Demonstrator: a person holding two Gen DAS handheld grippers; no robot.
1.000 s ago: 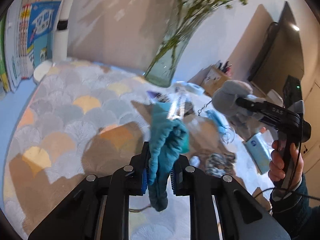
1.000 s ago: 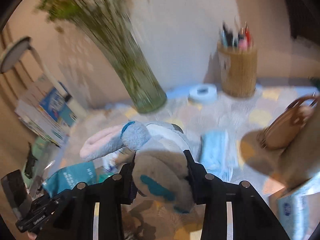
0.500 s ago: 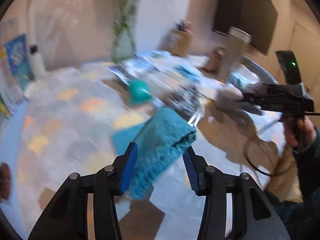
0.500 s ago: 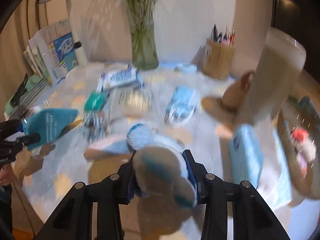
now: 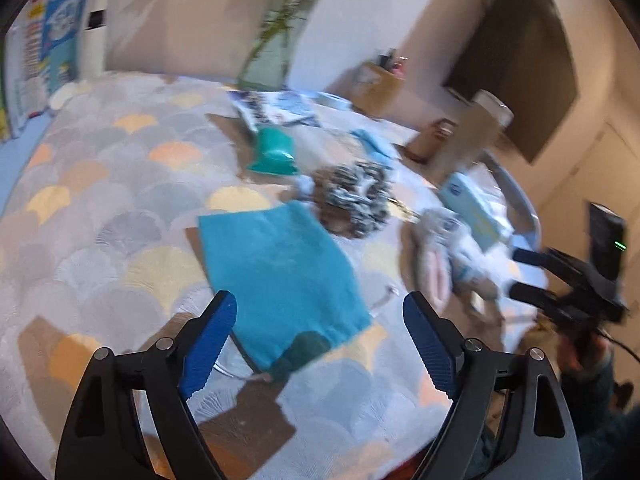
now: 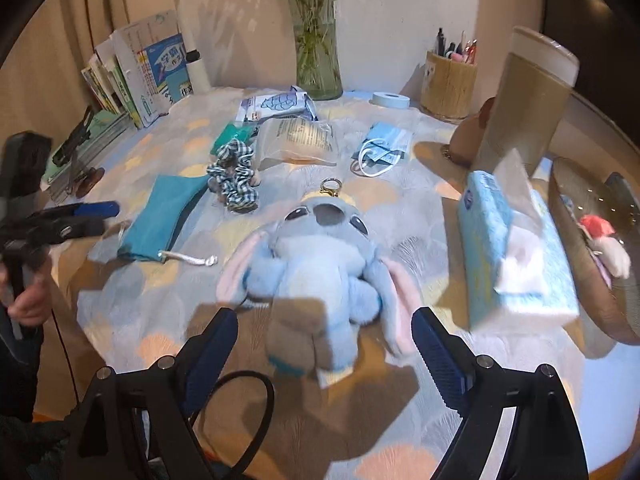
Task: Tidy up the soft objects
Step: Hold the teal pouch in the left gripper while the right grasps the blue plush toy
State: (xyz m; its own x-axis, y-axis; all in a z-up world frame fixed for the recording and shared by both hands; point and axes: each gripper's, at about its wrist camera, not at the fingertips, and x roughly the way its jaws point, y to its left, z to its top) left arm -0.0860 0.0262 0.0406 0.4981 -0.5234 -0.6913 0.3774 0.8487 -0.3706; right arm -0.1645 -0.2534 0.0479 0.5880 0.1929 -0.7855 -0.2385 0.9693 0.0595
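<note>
The left gripper [image 5: 316,322] is opening, its pads clear of the teal drawstring pouch [image 5: 276,268] lying flat on the scallop-patterned cloth [image 5: 120,208]; the right gripper [image 6: 324,334] is likewise opening, the blue plush toy [image 6: 320,256] lying released between its jaws; the set-down step looks finished; next likely calls for picking the gingham scrunchie [image 6: 234,178] or face mask [image 6: 386,146].

Plush toy [image 6: 316,256] – fluffy blue pile w/ a metal clasp [image 6: 330,186]. Teal pouch [image 6: 160,216] is seen as matt woven cloth; scrunchie [image 6: 234,178] as checked fabric. Tablecloth [image 6: 400,420] looks quilted, matt. Vase [image 6: 318,64] – clear glass. Pen holder [image 6: 448,84] appears rough, wood-like. Snack bag [image 6: 296,144] is glossy plastic film.
</note>
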